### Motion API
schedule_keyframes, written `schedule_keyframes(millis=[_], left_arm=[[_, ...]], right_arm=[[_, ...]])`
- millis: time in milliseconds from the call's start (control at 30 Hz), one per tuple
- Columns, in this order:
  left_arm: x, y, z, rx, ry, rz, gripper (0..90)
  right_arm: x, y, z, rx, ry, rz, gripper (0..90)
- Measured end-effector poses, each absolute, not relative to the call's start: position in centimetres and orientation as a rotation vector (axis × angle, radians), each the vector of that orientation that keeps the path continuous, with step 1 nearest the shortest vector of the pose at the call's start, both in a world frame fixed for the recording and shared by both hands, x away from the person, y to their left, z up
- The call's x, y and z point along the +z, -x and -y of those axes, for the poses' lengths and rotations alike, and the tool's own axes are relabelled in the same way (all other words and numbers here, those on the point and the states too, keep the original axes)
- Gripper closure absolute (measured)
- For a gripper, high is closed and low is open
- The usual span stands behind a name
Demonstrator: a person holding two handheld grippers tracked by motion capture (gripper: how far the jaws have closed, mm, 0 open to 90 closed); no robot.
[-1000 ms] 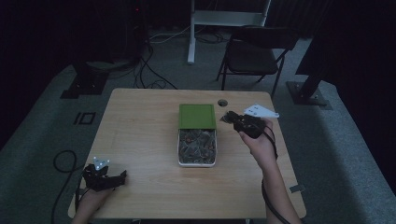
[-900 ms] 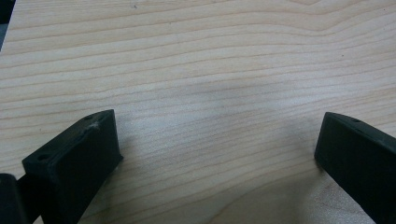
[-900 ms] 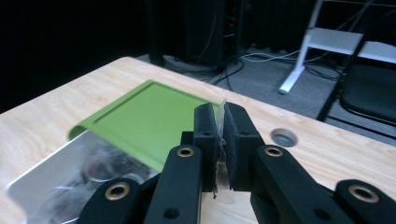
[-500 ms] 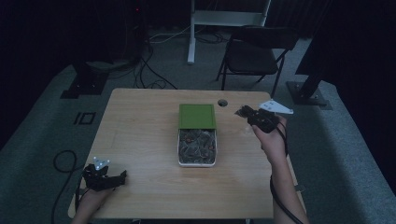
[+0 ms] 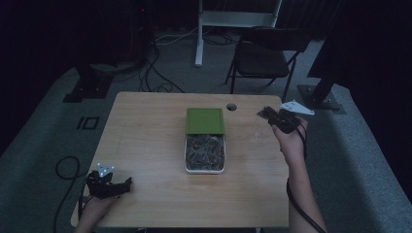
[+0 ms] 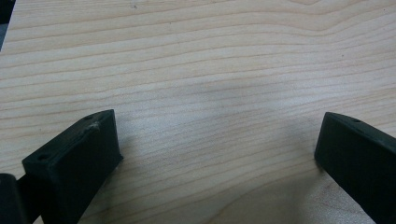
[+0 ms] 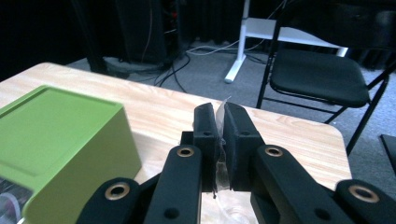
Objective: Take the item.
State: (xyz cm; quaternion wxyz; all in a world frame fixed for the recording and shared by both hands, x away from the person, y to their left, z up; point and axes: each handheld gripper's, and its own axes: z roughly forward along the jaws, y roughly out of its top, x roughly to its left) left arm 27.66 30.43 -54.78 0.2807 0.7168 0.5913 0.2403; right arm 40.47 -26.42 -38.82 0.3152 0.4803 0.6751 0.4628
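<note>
Now your right gripper (image 5: 266, 114) is up off the table (image 5: 145, 145) near the far right corner, and its jaws are pressed together on a thin clear wrapper (image 7: 219, 140); in the right gripper view you can see the film sandwiched between them, poking out past the tips. What's inside that wrapper I can't tell.

Watch the one relation that counts: the open box (image 5: 205, 154) lies to the left of that gripper and a little nearer to you, with its long axis running away from you. Its green lid (image 5: 205, 120) sits slid over the far end, so the exposed tray of small wrapped pieces is the near half. In the right gripper view the green lid (image 7: 56, 140) stands just left of your jaws, very near. By my reading, if this piece belongs in the box, you'd swing left and back toward yourself to clear the lid.

Your right hand (image 5: 290, 141) is by far the nearer one. Your left gripper (image 5: 127, 182) rests low at the near left corner, well apart from the box, jaws spread wide over bare wood and holding nothing.
</note>
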Motion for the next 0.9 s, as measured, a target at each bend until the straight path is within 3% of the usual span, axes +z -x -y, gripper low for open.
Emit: schedule_keyframes(millis=[900], left_arm=[[-54.8, -27.7, -30.4, 0.644, -1.921, -1.585, 0.5]], right_arm=[[-43.9, -43.4, 27.9, 1.105, -1.428, -1.794, 84.5]])
